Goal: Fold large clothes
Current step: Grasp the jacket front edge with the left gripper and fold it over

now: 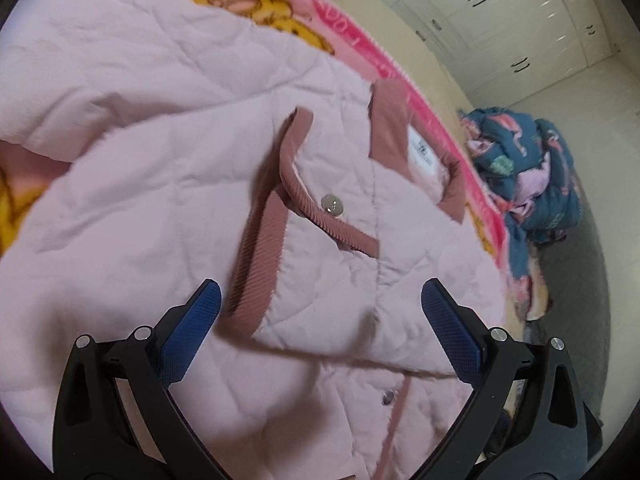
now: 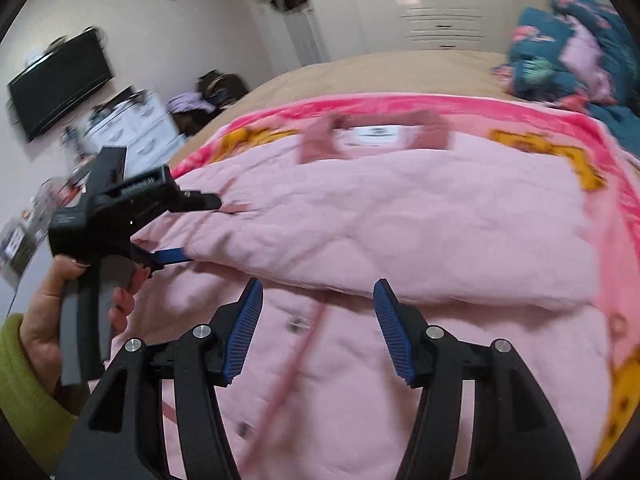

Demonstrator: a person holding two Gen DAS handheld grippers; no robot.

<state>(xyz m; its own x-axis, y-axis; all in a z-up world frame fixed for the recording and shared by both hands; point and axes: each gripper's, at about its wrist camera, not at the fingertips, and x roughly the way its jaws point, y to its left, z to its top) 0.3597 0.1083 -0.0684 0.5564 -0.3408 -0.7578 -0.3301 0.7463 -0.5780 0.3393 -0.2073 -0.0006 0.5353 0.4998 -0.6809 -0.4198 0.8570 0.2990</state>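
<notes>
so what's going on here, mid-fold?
A person holding a gripper in each hand is folding a pink jacket spread on a pink blanket on a bed. A sleeve with a ribbed cuff is already laid across the front. The left gripper and right gripper both hover over the jacket, open and holding nothing.

You've got a pale pink quilted jacket (image 1: pixel 168 152) with dusty rose ribbed trim (image 1: pixel 256 248) on the cuff and collar, plus a white label (image 1: pixel 423 151) inside the neck. Under it there's a hot pink blanket (image 2: pixel 400 106) with yellow-orange cartoon patches, on a tan bedspread (image 2: pixel 380 68). That bundle (image 1: pixel 528 168) off to the side is teal with pink and lilac prints. Your grippers are black with blue textured pads (image 2: pixel 390 328), and your sleeve (image 2: pixel 24 392) is yellow-green.
</notes>
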